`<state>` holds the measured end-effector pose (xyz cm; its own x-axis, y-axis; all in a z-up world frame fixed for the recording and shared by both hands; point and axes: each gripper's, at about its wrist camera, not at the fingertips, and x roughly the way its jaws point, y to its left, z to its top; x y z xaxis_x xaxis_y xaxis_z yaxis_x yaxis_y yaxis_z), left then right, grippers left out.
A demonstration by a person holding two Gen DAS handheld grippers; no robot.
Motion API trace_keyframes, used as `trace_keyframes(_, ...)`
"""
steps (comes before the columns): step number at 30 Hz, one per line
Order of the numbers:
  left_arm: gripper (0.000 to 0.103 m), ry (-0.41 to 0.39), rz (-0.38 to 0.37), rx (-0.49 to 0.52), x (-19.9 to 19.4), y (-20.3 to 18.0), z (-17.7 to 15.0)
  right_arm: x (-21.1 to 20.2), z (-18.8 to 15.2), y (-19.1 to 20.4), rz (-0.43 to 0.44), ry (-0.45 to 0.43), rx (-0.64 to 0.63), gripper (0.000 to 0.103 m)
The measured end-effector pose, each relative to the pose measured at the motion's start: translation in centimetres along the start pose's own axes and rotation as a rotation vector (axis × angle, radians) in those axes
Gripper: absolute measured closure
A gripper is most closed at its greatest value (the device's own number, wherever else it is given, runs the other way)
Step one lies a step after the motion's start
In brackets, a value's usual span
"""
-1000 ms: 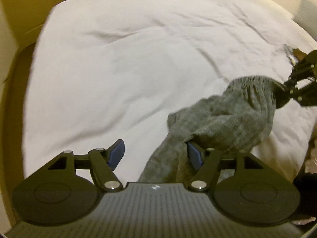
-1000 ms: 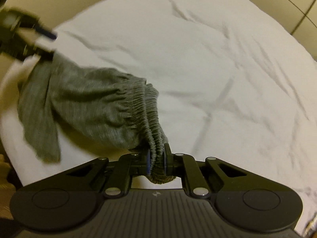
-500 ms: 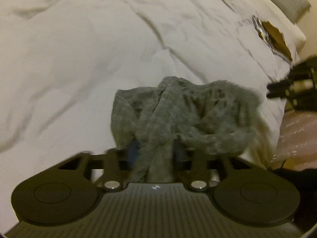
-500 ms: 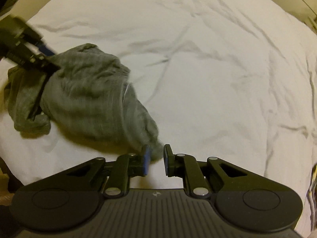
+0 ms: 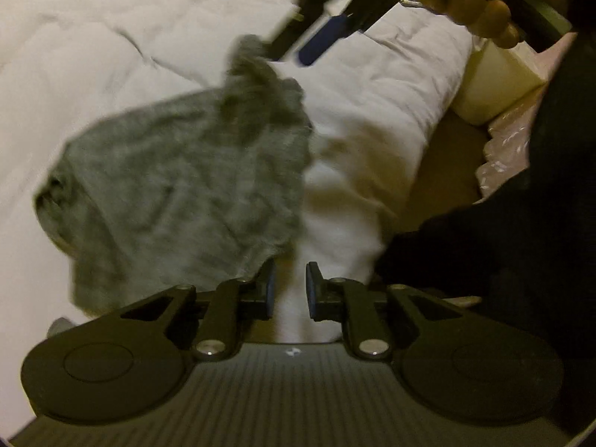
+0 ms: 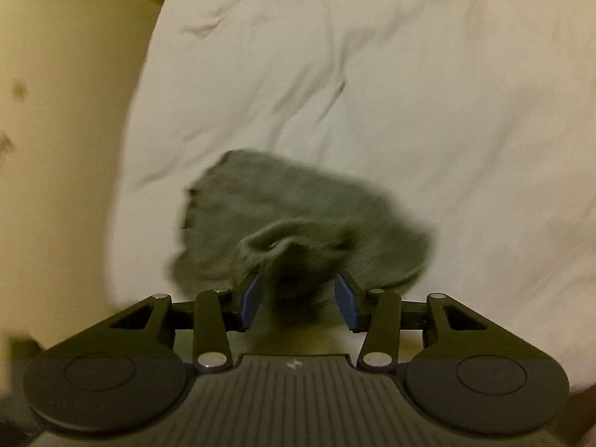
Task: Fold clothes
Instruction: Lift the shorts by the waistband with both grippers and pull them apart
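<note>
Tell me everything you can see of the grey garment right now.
The grey garment is a knit-looking piece lying crumpled near the edge of the white bedding. One gathered edge bunches up beside the open right gripper, whose fingers straddle the fabric. The left gripper is open just beside its near edge. Motion blur hides finer detail.

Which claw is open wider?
The right claw. Its blue pads stand far apart around the grey garment; the left claw shows only a narrow gap.
</note>
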<state>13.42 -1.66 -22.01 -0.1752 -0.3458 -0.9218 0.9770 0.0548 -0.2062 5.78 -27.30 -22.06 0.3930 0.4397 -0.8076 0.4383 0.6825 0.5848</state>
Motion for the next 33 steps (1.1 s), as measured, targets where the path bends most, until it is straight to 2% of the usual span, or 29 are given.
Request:
trace_keyframes(2, 0.089, 0.008, -0.005, -0.038, -0.2, -0.2, -0.6, 1.0, -0.4, 0.3, 0.038, 0.011, 0.021, 0.043)
trace_keyframes(6, 0.081, -0.005, 0.004, -0.03, -1.6, 0.5, -1.6, 2.4, -2.4, -0.1, 0.043, -0.008, 0.108, 0.042)
trace_keyframes(11, 0.081, -0.011, 0.023, 0.044, -3.6, 3.4, -3.1, 3.1, -3.6, 0.1, 0.011, -0.198, 0.235, 0.042)
trace_keyframes(13, 0.081, -0.016, 0.029, 0.065, -4.3, 4.7, -3.5, 3.6, -3.5, 0.1, -0.005, -0.244, 0.276, 0.044)
trace_keyframes(15, 0.081, -0.028, 0.038, 0.063, -4.9, 6.5, -3.3, 4.1, -3.7, -0.1, -0.036, -0.244, 0.298, 0.085)
trace_keyframes(16, 0.08, -0.031, 0.046, 0.077, -5.0, 7.2, -2.9, 4.2, -3.9, -0.3, -0.051, -0.238, 0.309, 0.086)
trace_keyframes(19, 0.063, -0.065, 0.042, 0.142, -4.6, 7.9, 0.0, 2.2, -5.8, -0.4, -0.093, -0.231, 0.254, 0.092)
trace_keyframes(21, 0.059, -0.091, 0.035, 0.188, -4.1, 8.2, 2.1, 0.1, -7.7, -0.4, -0.152, -0.208, 0.191, 0.092)
trace_keyframes(24, 0.054, -0.128, 0.019, 0.263, -3.1, 8.3, 5.6, -3.0, -11.1, -1.7, -0.235, -0.189, 0.19, 0.093)
trace_keyframes(26, 0.048, -0.142, -0.015, 0.336, -1.2, 7.4, 8.8, -4.8, -13.2, -2.8, -0.285, -0.19, 0.217, 0.093)
trace_keyframes(29, 0.047, -0.129, -0.071, 0.447, 3.1, 5.5, 12.9, -6.0, -15.4, -4.4, -0.319, -0.219, 0.269, 0.093)
trace_keyframes(33, 0.046, -0.056, -0.121, 0.574, 10.0, 3.2, 17.1, -6.3, -17.6, -5.0, -0.341, -0.245, 0.275, 0.093)
